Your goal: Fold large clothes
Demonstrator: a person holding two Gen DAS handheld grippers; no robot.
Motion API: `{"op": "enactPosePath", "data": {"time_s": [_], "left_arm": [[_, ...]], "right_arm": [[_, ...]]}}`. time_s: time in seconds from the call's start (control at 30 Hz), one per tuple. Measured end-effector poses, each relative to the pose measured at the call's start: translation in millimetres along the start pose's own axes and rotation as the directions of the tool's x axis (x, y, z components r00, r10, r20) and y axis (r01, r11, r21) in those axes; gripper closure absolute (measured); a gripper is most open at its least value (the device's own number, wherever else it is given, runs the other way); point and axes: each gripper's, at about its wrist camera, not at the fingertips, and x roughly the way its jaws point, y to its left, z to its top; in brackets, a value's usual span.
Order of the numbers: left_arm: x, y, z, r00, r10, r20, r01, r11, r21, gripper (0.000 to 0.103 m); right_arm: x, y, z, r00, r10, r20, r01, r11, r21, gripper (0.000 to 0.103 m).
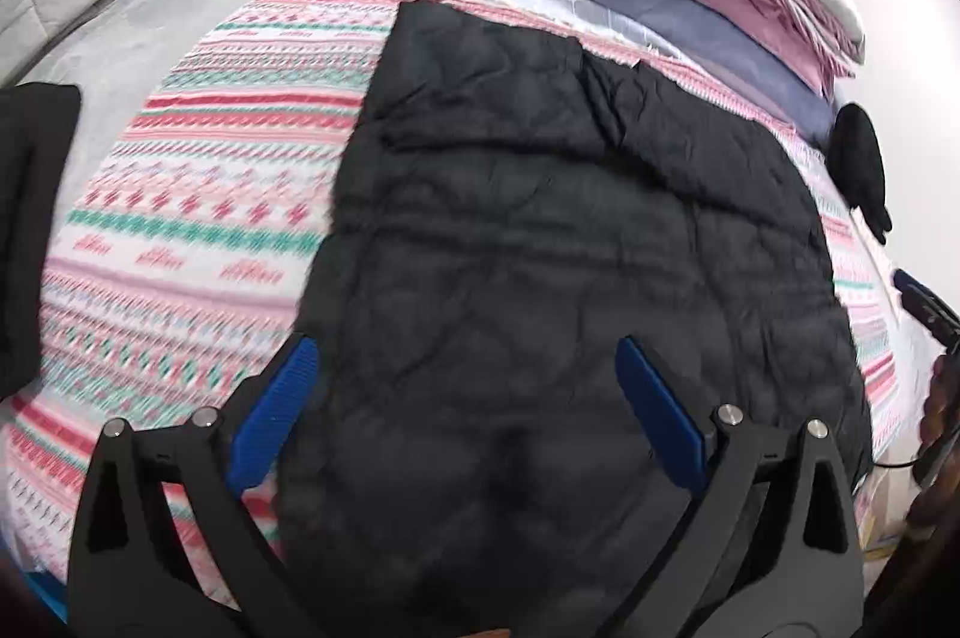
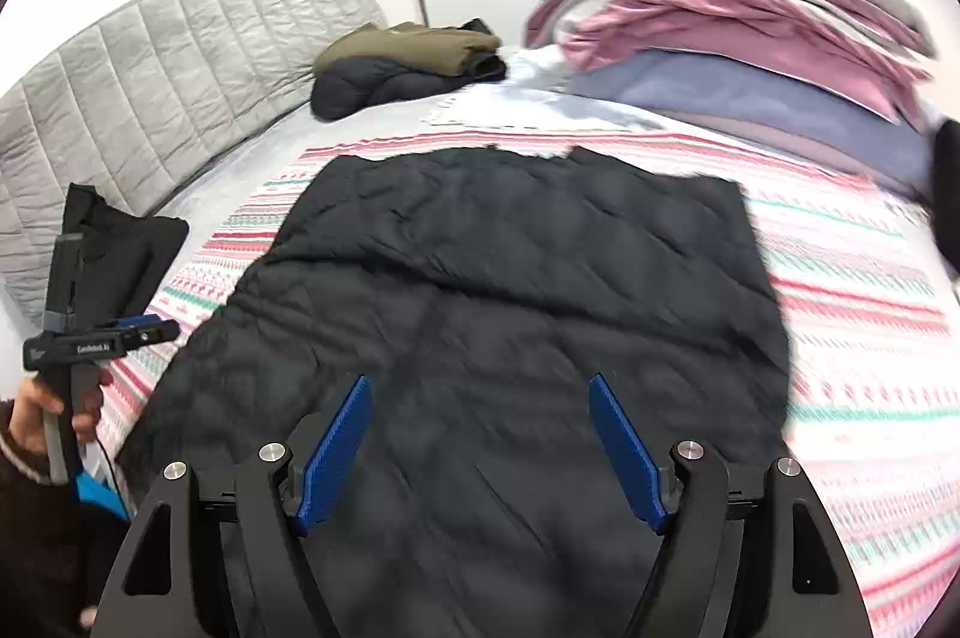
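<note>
Lying flat across the middle of both views, the dark quilted garment [image 1: 540,248] rests on the patterned blanket [image 1: 198,194], already narrowed to a rough rectangle with no sleeve sticking out. I judge that the side folds are done and an end-to-end fold or two is still left.

The left gripper [image 1: 468,410], at the bottom of its view, stands spread with nothing between the blue pads. The right gripper [image 2: 480,446] is likewise spread and empty above the garment's near part. Neither pinches cloth.

Counted: one garment in work; one heap of two bundled coats [image 2: 408,62], olive over dark, at the upper middle; one black folded piece [image 2: 114,260] at the left edge; one small black item [image 1: 858,164] at the right edge, too unclear to name. A stack of bedding [image 2: 750,38] fills the upper right. A hand [image 2: 42,410] at the lower left of the right view grips the left tool.
</note>
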Motion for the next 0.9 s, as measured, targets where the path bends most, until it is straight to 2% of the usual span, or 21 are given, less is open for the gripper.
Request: {"op": "enactPosePath", "data": {"time_s": [0.13, 0.27, 0.37, 0.53, 0.63, 0.77, 0.8, 0.9], "left_arm": [[-11, 17, -21, 1.000, 0.001, -0.024, -0.001, 1.000, -0.011, 0.004], [-11, 26, -41, 0.999, 0.013, -0.053, -0.013, 1.000, 0.003, 0.004], [-3, 32, -56, 0.996, 0.024, -0.083, -0.021, 0.999, 0.028, 0.004], [27, 41, -80, 0.975, -0.015, -0.220, 0.019, 1.000, 0.015, 0.004], [27, 41, -85, 0.979, -0.027, -0.200, 0.031, 0.999, 0.019, 0.004], [24, 44, -87, 0.979, -0.052, -0.199, 0.054, 0.999, 0.005, 0.004], [24, 45, -87, 0.978, -0.065, -0.200, 0.067, 0.998, 0.001, 0.004], [22, 47, -91, 0.972, -0.113, -0.206, 0.116, 0.993, 0.003, 0.004]], "right_arm": [[-38, -25, -37, 1.000, -0.001, 0.003, 0.001, 0.999, 0.043, 0.027], [-62, -46, -81, 0.997, -0.070, -0.023, 0.071, 0.997, 0.034, 0.026], [-66, -66, -111, 0.994, -0.096, -0.055, 0.100, 0.992, 0.074, 0.026], [-67, -103, -153, 0.990, -0.108, -0.095, 0.126, 0.969, 0.214, 0.026], [-65, -120, -174, 0.989, -0.095, -0.116, 0.126, 0.946, 0.298, 0.026], [-52, -128, -197, 0.991, -0.022, -0.132, 0.072, 0.919, 0.388, 0.026], [-47, -127, -201, 0.991, -0.002, -0.132, 0.055, 0.914, 0.401, 0.026], [-44, -121, -204, 0.995, -0.007, -0.095, 0.043, 0.920, 0.390, 0.025]]}}
